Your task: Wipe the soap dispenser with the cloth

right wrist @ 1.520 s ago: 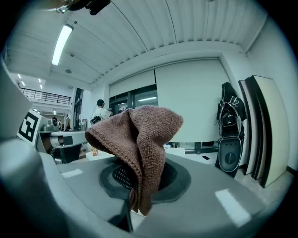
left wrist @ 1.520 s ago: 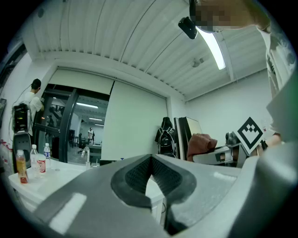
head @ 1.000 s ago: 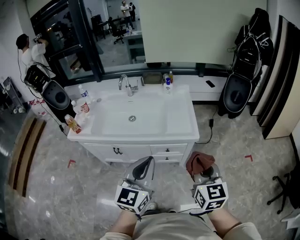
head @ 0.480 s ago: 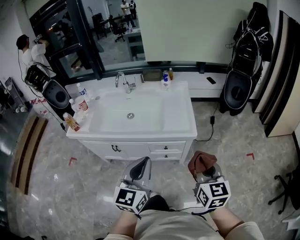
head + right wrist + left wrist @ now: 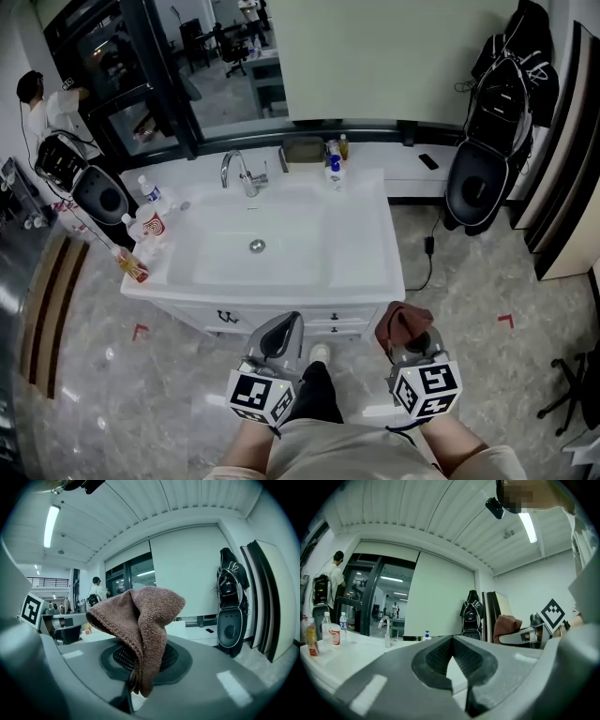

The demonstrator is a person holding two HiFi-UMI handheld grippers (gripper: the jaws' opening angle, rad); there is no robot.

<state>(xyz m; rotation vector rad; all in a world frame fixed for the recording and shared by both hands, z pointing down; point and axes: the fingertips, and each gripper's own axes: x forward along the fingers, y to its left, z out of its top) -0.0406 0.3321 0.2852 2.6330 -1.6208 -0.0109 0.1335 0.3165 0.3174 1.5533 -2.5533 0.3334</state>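
Observation:
The soap dispenser [image 5: 336, 173], a small white bottle with a blue pump, stands at the back right of the white vanity top [image 5: 370, 248], and shows far off in the left gripper view [image 5: 427, 636]. My right gripper [image 5: 405, 339] is shut on a brown cloth [image 5: 399, 325] that bunches up above its jaws [image 5: 140, 620]. It hangs in front of the vanity's right front corner. My left gripper [image 5: 284, 330] is shut with nothing in it, held before the vanity's drawers. Both are well short of the dispenser.
A chrome faucet [image 5: 239, 174] stands behind the sink basin [image 5: 253, 246]. Bottles and a red cup [image 5: 150, 226] crowd the counter's left end. A tray [image 5: 302, 151] sits by the dispenser. A black golf bag [image 5: 492, 141] leans at right. A person [image 5: 42, 108] stands far left.
The vanity has drawn nearer and lower in the head view as I step toward it. Both grippers keep their places in the view, the cloth still held.

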